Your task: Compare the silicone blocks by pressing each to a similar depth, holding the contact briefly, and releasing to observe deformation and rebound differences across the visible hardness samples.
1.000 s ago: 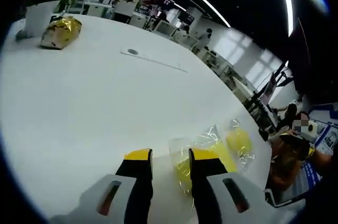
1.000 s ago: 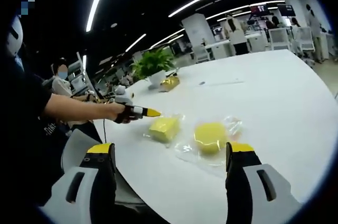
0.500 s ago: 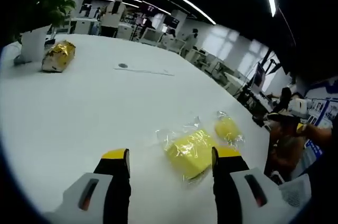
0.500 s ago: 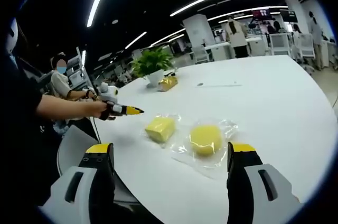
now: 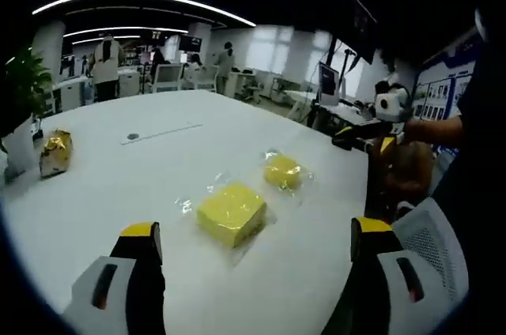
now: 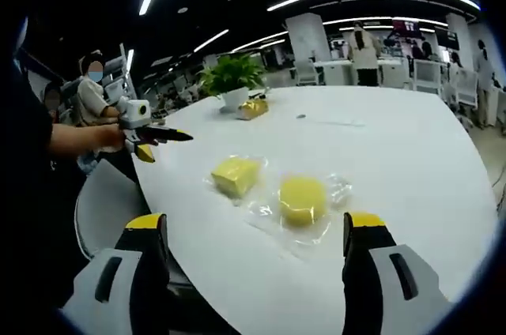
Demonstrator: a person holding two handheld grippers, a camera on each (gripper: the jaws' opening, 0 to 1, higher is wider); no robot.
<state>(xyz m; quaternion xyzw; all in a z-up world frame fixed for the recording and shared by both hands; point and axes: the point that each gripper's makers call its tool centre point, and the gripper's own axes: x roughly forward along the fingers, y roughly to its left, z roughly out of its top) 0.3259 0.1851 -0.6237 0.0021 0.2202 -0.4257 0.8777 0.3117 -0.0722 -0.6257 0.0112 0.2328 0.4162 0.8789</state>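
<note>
A square yellow silicone block (image 5: 231, 212) in clear wrap lies on the white table (image 5: 118, 185), just ahead of my left gripper (image 5: 255, 232), which is open wide and apart from it. A round yellow block (image 5: 282, 171), also wrapped, lies a little beyond. In the right gripper view the round block (image 6: 302, 199) sits close ahead of my open right gripper (image 6: 254, 224), with the square block (image 6: 234, 175) to its left. The left gripper (image 6: 154, 137) shows at the table's edge, held in a hand. The right gripper (image 5: 360, 136) shows at the right of the left gripper view.
A gold foil packet (image 5: 55, 152) and a potted plant (image 6: 231, 82) stand at the table's far side. A grey chair (image 6: 103, 216) sits beside the table edge near the person. A thin strip with a dark dot (image 5: 158, 131) lies mid-table. An office with people lies behind.
My left gripper's jaws have spread from nearly together to wide, and it has drawn back from the square block toward the table edge. The right gripper stayed open and barely moved.
</note>
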